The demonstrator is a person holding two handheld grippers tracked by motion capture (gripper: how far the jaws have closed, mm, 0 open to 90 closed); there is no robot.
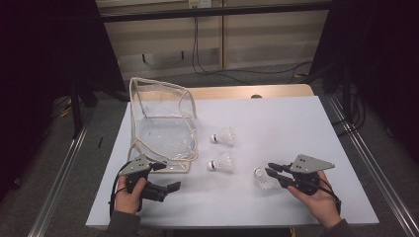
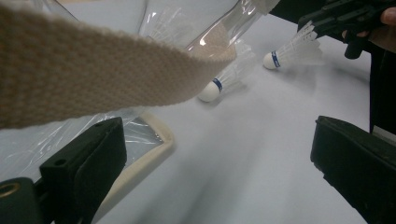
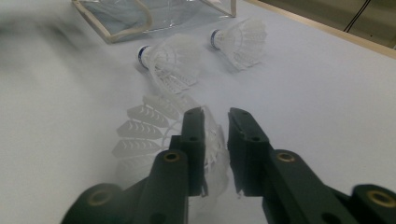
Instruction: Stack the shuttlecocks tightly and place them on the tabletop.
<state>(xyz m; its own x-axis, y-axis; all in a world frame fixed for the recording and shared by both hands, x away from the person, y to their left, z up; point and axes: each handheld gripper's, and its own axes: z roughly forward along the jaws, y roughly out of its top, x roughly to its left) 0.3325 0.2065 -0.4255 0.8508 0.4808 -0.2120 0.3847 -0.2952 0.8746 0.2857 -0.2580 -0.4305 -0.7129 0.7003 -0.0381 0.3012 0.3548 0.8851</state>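
Work in hand: shuttlecocks into the clear bag [image 1: 163,121], as I read it.
Done so far: nothing bagged that I can see; the bag looks empty, though the plastic glares.
Left to do: all three shuttlecocks lie out on the table [image 1: 296,128].
Bag: stands open near the table's left edge, mouth toward the middle, cloth trim round its rim.
Near shuttlecock [image 1: 264,178]: toward the front right of the table, lying on its side, its skirt at the right gripper.
Middle shuttlecock [image 1: 221,163]: mid-table, just right of the bag's front corner, apart from it.
Far shuttlecock [image 1: 223,137]: behind the middle one, close to the bag's mouth.
Right gripper [image 3: 215,114]: jaws nearly together, a narrow gap between the tips; the feather skirt runs in between them and along the left one. Reads as a pinch on the skirt, though the contact of the pads is hard to make out.
Left gripper [image 1: 174,185]: jaws spread wide, holding nothing; it sits by the bag's front corner, the bag's strap [image 2: 93,79] lying across just beyond the jaws.
Next, by judgement: lift the near shuttlecock and carry it across to the bag's mouth.
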